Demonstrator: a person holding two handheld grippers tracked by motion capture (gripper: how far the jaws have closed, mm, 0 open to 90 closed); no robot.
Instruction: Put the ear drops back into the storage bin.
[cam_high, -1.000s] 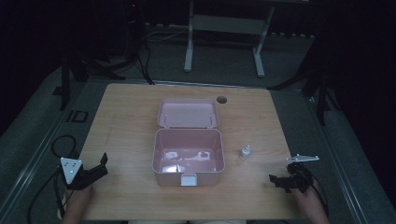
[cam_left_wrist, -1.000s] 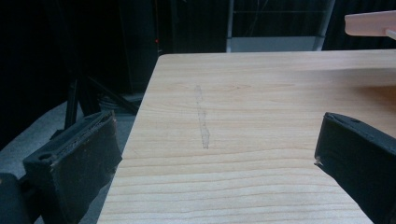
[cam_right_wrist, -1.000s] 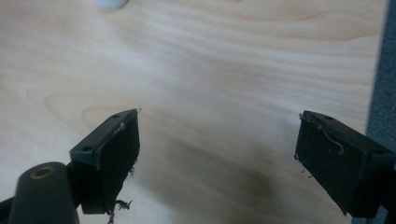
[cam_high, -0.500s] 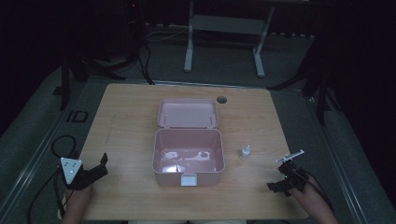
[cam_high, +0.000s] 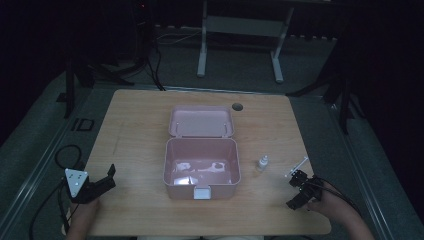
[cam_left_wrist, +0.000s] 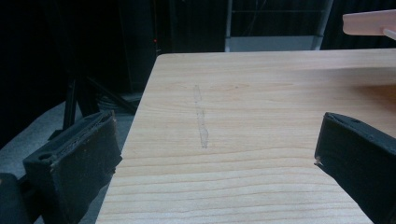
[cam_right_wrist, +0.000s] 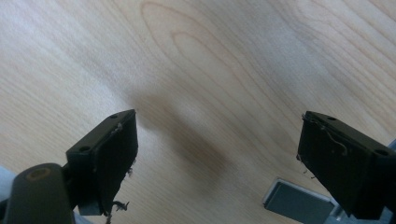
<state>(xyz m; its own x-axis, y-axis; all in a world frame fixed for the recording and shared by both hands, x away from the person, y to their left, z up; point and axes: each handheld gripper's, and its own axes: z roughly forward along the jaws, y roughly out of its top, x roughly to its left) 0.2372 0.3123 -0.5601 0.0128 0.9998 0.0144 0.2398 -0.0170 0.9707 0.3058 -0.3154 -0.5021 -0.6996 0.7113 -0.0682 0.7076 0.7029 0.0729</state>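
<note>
A light wooden table takes up the middle of the high view, with a dark floor and a metal stand beyond its far edge. Near the table's centre sits an open pink plastic box, its lid folded back flat toward the far side and a white latch on its near wall. Something pale and glossy lies on the box floor, too blurred to identify.

The left gripper rests at the near left corner of the table, well apart from the box, pointing toward it. Its jaws stand wide apart with only bare wood between them, and a grey three-cornered plate sits on top. In the left gripper view a faint scuff mark runs along the wood grain, and an edge of the pink box shows at the upper right.

The right gripper is at the near right, held by a hand, tilted down at the tabletop. Its jaws are also spread wide and hold nothing.

A small clear bottle with a pale cap stands upright between the box and the right gripper, near both but touching neither.

No brand, label or writing can be read anywhere.
</note>
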